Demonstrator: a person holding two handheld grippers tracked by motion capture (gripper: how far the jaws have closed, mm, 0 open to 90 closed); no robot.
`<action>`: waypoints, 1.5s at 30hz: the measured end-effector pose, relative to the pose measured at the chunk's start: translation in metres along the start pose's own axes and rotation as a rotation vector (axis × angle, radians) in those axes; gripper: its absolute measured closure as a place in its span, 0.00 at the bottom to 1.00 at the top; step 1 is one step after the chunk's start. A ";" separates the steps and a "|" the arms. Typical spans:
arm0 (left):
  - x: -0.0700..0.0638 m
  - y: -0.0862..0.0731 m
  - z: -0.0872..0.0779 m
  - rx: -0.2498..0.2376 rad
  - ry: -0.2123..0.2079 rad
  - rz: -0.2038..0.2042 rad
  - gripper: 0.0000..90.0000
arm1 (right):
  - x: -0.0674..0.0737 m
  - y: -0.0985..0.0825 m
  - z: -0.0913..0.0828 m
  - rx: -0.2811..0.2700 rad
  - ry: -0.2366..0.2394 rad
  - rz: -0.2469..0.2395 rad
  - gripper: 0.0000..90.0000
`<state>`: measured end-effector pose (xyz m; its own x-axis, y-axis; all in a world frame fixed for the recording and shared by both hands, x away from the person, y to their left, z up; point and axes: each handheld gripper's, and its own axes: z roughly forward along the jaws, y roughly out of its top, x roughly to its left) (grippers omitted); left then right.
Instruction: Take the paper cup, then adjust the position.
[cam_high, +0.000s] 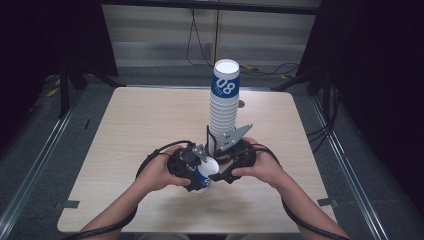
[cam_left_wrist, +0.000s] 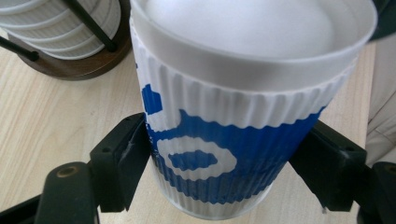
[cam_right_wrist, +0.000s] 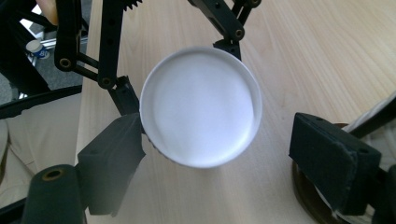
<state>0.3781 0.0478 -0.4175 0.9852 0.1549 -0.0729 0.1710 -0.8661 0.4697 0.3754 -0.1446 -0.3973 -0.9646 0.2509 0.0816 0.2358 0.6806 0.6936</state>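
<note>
A white ribbed paper cup (cam_left_wrist: 233, 116) with blue print lies between the black pads (cam_left_wrist: 119, 163) of my left gripper (cam_left_wrist: 224, 172), which is shut on its sides. In the high view this cup (cam_high: 206, 176) is held just above the table's near middle by the left gripper (cam_high: 197, 172). My right gripper (cam_high: 220, 172) faces it from the right. In the right gripper view the cup's round white end (cam_right_wrist: 201, 119) sits between the jaws of the right gripper (cam_right_wrist: 219, 156). The left pad is close to the rim, the right pad (cam_right_wrist: 327, 158) stands well clear.
A tall stack of matching cups (cam_high: 224, 100) stands on a round wooden base (cam_left_wrist: 88, 65) just behind the hands, close to the right gripper's side (cam_right_wrist: 308, 200). The light wooden table (cam_high: 140, 125) has bare room to the left and far side.
</note>
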 end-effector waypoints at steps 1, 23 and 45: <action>-0.001 0.001 0.000 0.013 0.003 0.008 0.26 | 0.001 0.000 0.001 0.004 0.004 0.005 0.20; 0.009 -0.011 -0.003 -0.067 -0.028 -0.062 0.20 | 0.001 -0.008 -0.012 -0.059 0.002 -0.019 0.31; 0.013 -0.041 -0.004 -0.177 -0.029 -0.151 0.20 | -0.003 -0.023 -0.026 -0.100 -0.059 0.035 0.31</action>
<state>0.3844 0.0871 -0.4344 0.9488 0.2609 -0.1783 0.3150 -0.7367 0.5984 0.3703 -0.1790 -0.3944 -0.9466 0.3155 0.0665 0.2531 0.5993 0.7594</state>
